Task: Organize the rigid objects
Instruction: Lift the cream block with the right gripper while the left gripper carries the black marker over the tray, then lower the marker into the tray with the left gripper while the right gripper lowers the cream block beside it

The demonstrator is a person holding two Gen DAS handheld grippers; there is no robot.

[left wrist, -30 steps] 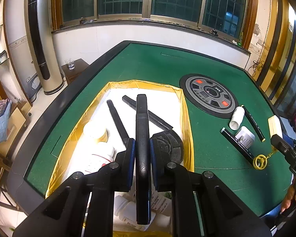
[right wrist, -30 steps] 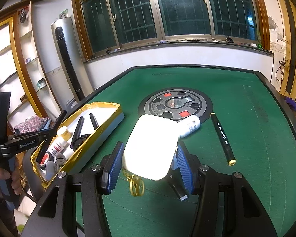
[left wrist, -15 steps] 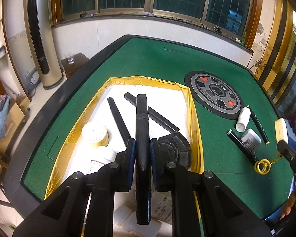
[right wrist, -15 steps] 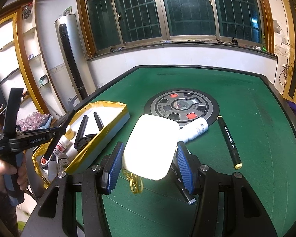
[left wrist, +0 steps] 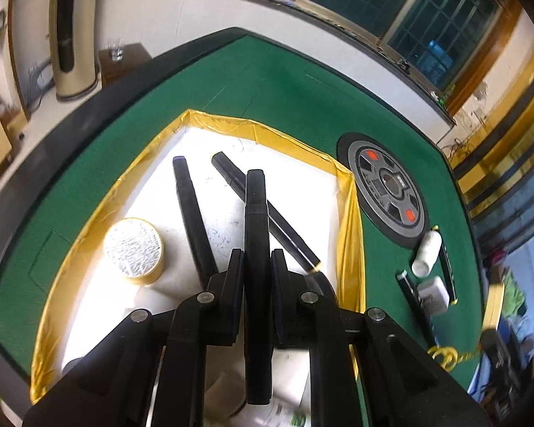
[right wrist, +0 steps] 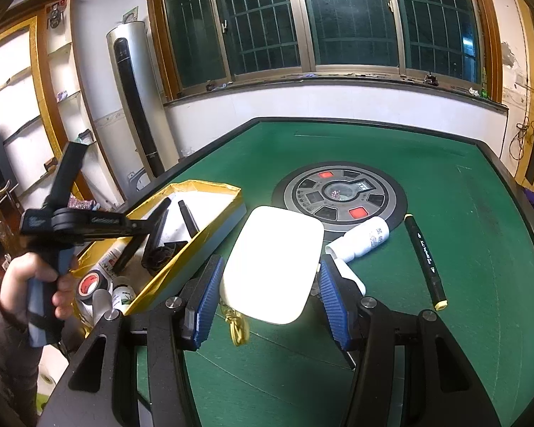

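My left gripper (left wrist: 256, 254) is shut on a black marker (left wrist: 255, 195), held lengthwise above the white tray with the yellow rim (left wrist: 349, 213). Inside the tray lie two more black markers (left wrist: 192, 220), a yellow tape roll (left wrist: 133, 249), a black round piece and white bottles. My right gripper (right wrist: 268, 263) hovers over the green table, shut on a flat white box (right wrist: 281, 235). A gold ring (right wrist: 236, 327) dangles under that box. In the right wrist view a hand (right wrist: 21, 281) holds the left gripper over the tray's near end.
On the felt to the right of the tray lie a white bottle (right wrist: 363, 238), a black marker with a yellow end (right wrist: 425, 259), another black pen (left wrist: 414, 306) and a small white block (left wrist: 432, 295). A round grey dial panel (right wrist: 340, 195) is set in the table. The raised black edge (right wrist: 516, 185) rings the felt.
The left gripper has carried its marker further over the tray, sinking a little and rolling, so the tray looks closer and tilted. The right gripper and its white box have kept still.
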